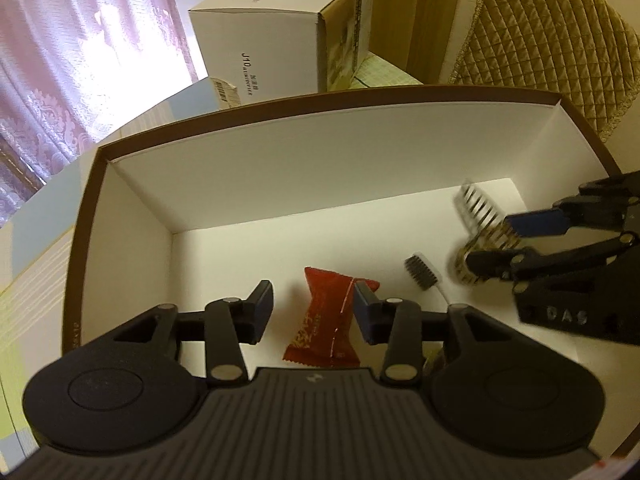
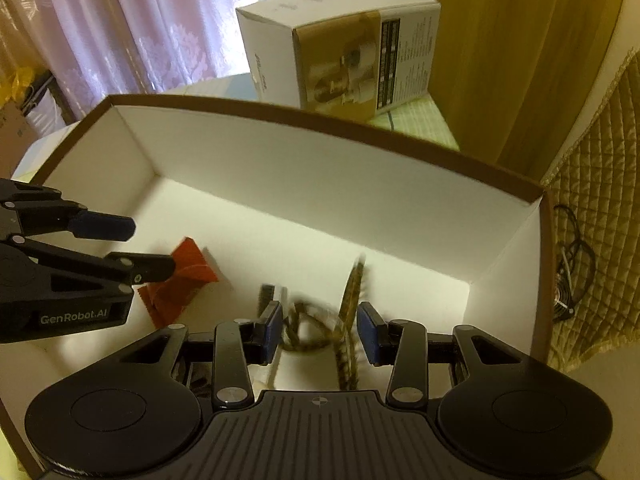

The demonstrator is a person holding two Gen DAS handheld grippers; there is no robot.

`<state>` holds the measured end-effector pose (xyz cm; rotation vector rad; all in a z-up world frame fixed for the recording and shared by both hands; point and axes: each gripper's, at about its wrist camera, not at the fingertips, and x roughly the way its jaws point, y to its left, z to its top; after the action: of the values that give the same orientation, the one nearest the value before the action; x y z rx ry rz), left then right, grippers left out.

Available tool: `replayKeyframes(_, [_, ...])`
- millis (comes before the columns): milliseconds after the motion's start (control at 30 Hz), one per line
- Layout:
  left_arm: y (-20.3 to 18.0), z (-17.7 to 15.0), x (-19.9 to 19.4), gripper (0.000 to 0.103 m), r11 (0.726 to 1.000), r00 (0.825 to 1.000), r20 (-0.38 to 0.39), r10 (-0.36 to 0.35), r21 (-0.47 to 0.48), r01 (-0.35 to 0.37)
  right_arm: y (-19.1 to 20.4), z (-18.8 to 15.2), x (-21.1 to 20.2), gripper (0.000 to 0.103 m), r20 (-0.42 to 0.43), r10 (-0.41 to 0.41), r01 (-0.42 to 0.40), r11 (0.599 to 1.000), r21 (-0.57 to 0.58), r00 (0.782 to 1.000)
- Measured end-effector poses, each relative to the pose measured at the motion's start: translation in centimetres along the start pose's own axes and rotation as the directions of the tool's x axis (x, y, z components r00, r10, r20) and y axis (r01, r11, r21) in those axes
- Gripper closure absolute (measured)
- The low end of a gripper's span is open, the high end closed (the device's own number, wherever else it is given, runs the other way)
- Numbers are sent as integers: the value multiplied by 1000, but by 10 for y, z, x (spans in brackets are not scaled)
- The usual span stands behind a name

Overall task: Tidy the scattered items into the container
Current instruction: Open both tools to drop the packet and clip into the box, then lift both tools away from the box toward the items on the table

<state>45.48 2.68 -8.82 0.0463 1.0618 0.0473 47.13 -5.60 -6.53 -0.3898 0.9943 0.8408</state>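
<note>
Nearest to the right wrist camera, the right tongs (image 2: 318,332) stand apart inside the container (image 2: 280,168), and a tortoiseshell hair claw (image 2: 344,320) sits between the pads without a firm hold; it looks blurred, so I judge it is just being let go or is falling. In the left wrist view, the left tongs (image 1: 314,312) are also apart and hold nothing. The red sachet (image 1: 328,320) lies on the white floor of the container right below and between its pads, already put down. Just beside it, a little farther, a toothbrush (image 1: 424,274) rests on the floor, its bristle head toward the far wall.

To do this step well, I think both tongs should go straight up and out, with the pads wide, so no finger drags the sachet or the hair claw back over the brown rim. The two tools are near each other, so it seems safer to lift one after the other.

Behind the container, a white carton (image 2: 340,48) stands on the counter (image 2: 420,128), then the pink curtain (image 2: 160,20).
</note>
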Motion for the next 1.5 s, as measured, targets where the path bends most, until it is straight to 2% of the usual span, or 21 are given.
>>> replayKeyframes(100, [0, 0, -4, 60, 1000, 1000, 8, 19, 11, -19, 2, 0, -4, 63, 2, 21, -20, 1000, -19, 1000])
replayKeyframes(167, [0, -1, -8, 53, 1000, 1000, 13, 24, 11, -24, 4, -2, -8, 45, 11, 24, -24, 999, -28, 1000])
replayKeyframes(200, [0, -2, -10, 49, 1000, 1000, 17, 24, 11, -24, 5, -4, -12, 31, 27, 22, -21, 999, -32, 999])
replayKeyframes(233, [0, -2, -13, 46, 1000, 999, 23, 26, 12, -26, 6, -5, -17, 27, 43, 21, -20, 999, -36, 999])
replayKeyframes(367, [-2, -6, -26, 33, 999, 998, 45, 45, 23, -46, 12, -13, -33, 22, 56, 52, -49, 998, -50, 997])
replayKeyframes(433, [-2, -9, -34, 30, 999, 997, 57, 47, 11, -48, 16, -19, -43, 11, 70, 58, -55, 997, -57, 996])
replayKeyframes(467, [-2, -10, -38, 28, 999, 997, 60, 44, 4, -44, 18, -22, -48, 10, 82, 53, -48, 997, -59, 995])
replayKeyframes(500, [-2, -11, -43, 21, 999, 997, 62, 44, -4, -44, 20, -24, -53, 8, 95, 49, -44, 997, -59, 994])
replayKeyframes(733, [-10, -22, -74, 12, 999, 995, 92, 39, -35, -36, 32, -38, -84, 2, 134, 46, -39, 998, -53, 990])
replayKeyframes(1167, [-36, -47, -144, 9, 997, 981, 188, 48, -64, -36, 41, -71, -133, 2, 189, 13, -2, 998, -57, 982])
replayKeyframes(1500, [-60, -69, -192, 9, 992, 965, 247, 93, -101, -69, 44, -91, -175, 2, 255, 51, -24, 994, -110, 966])
